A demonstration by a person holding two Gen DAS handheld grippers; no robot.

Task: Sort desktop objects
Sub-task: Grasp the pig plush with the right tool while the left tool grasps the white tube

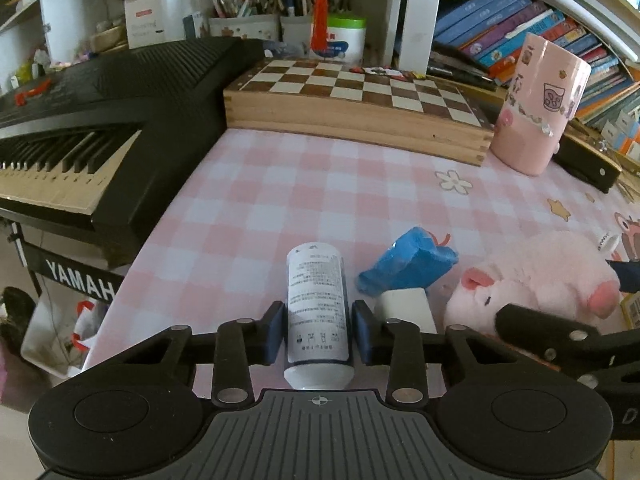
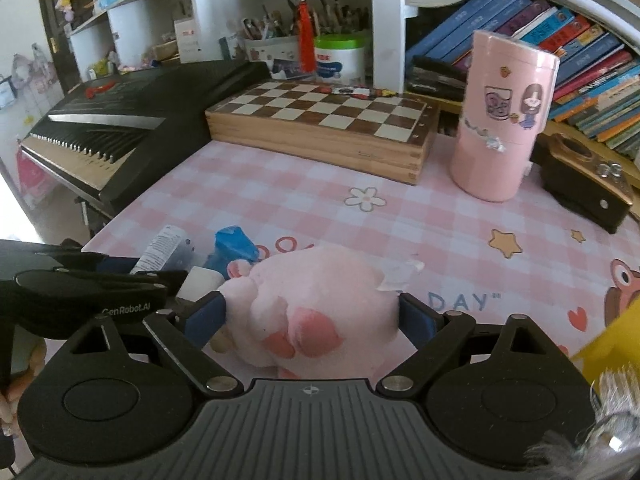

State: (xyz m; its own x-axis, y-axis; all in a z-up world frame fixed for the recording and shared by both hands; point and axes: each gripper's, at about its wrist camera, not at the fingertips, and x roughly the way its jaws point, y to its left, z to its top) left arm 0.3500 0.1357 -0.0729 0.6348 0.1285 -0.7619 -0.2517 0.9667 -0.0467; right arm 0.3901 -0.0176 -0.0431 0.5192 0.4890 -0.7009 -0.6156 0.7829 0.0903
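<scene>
Jaws of left gripper (image 1: 317,332) flank a white bottle (image 1: 317,308) lying lengthwise between them, pads just beside its sides, contact uncertain. Right gripper (image 2: 312,318) stands released around pink plush pig (image 2: 316,300). Blue wrapper (image 1: 408,266) at 1 o'clock on table (image 1: 280,200).

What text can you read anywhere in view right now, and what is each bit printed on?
"YAMAHA", last letter cut off: keyboard stand.
"GenRobot.AI": left gripper body, seen from the right wrist.
"DAY": pink checked table mat.
White bottle label: print too small to read.
Book spines, green-lidded tub: blurred.
</scene>
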